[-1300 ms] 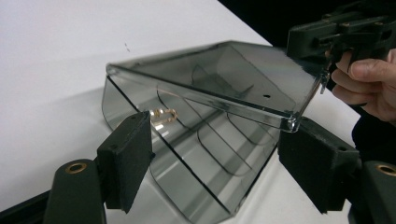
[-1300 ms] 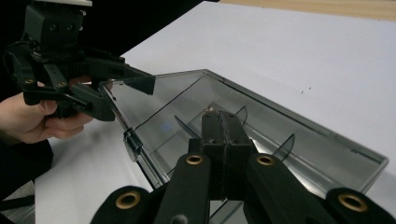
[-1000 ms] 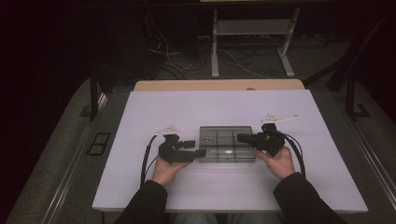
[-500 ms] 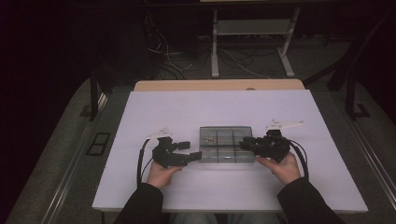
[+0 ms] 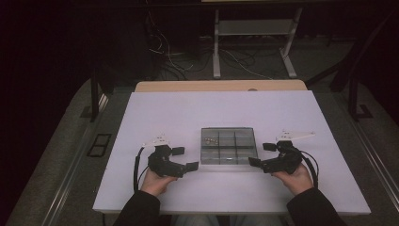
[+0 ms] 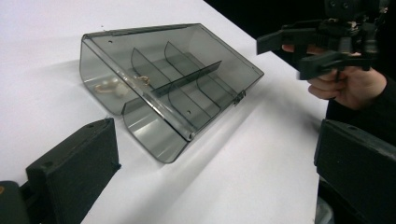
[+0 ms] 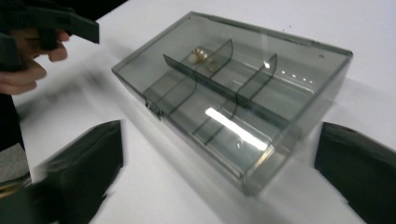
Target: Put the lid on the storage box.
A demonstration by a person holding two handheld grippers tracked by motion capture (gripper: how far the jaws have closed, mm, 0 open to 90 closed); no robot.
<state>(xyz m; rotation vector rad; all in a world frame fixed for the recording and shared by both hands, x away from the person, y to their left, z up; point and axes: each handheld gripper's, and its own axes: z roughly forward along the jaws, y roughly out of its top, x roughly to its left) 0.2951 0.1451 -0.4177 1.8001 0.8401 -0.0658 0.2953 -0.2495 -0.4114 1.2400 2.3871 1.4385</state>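
On the white table (image 5: 188, 117), near its front edge, a smoked clear compartment box (image 5: 228, 146) lies flat with its lid closed, between the two grippers. A change is noted against the earlier high views: a second ago both grippers were pressed in at the box's left and right ends; now both have been drawn outward and toward the person, and bare table is seen on each side. The box itself appears not to have shifted.

The left gripper (image 5: 182, 158) is held just left of the box, jaws parted, nothing between them; the same is read from the left gripper view, where the box (image 6: 168, 88) lies ahead of the gaping jaws. The right gripper (image 5: 262, 154) is held just right of the box, jaws likewise spread and empty (its view is blurred by motion). The small latch (image 7: 152, 106) on the front wall is seen fastened.

Inside, in the far left compartment, some small pale and gold pieces (image 6: 116, 86) are seen, perhaps earrings; too small to tell.

Judgement: the box has been let go, so either the placing is finished or a fresh approach to the latch is being set up.
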